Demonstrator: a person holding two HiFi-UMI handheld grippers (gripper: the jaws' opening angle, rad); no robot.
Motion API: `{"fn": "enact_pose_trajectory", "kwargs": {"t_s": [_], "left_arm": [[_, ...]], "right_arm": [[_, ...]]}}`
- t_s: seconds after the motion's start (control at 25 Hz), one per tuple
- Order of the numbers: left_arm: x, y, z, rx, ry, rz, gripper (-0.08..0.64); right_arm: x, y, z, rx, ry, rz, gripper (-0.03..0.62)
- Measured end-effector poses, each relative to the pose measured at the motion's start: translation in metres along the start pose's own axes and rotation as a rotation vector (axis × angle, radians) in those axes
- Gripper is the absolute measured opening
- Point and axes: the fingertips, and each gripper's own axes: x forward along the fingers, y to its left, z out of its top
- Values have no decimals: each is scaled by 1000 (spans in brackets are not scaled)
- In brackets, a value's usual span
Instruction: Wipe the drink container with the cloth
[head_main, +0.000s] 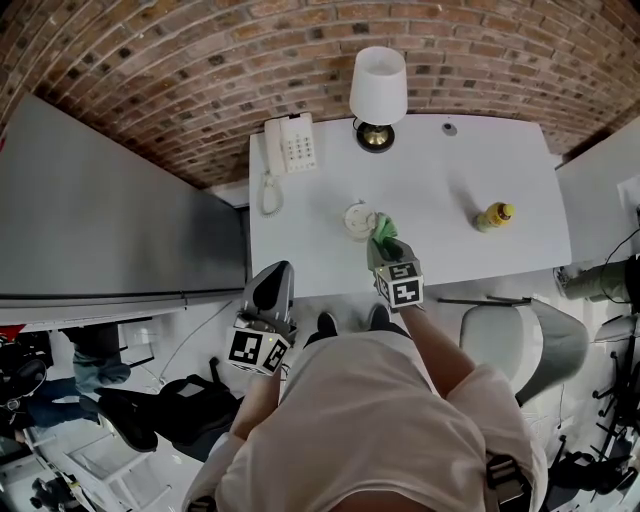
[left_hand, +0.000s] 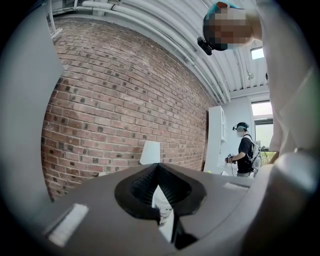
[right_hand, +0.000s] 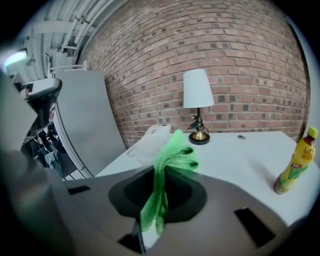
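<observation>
A white lidded cup (head_main: 357, 221) stands mid-table, and a yellow drink bottle (head_main: 493, 216) stands to the right. My right gripper (head_main: 384, 246) is over the table's near edge, shut on a green cloth (head_main: 383, 231) that bunches out of the jaws just right of the cup. In the right gripper view the cloth (right_hand: 167, 162) hangs through the gripper (right_hand: 165, 175), with the cup (right_hand: 148, 145) close behind it and the bottle (right_hand: 296, 165) far right. My left gripper (head_main: 272, 286) is off the table's front left corner, shut and holding nothing (left_hand: 159, 172).
On the white table (head_main: 440, 180) a white telephone (head_main: 288, 145) lies at the back left and a lamp (head_main: 378, 92) stands at the back middle. A grey panel (head_main: 100, 220) is left of the table, a chair (head_main: 520, 335) to the right. Brick wall behind.
</observation>
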Motion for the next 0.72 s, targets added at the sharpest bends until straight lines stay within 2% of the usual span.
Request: {"fn": "enact_pose_trajectory", "kwargs": {"t_s": [0.28,0.72], "left_arm": [[0,-4,0,6,-4,-11,9],[-6,5,-2,10,-2,11,9]], "right_arm": [[-16,2,9,-16,-35,-7,54],[-37,-3,-16,99,-1,-35,54]]}}
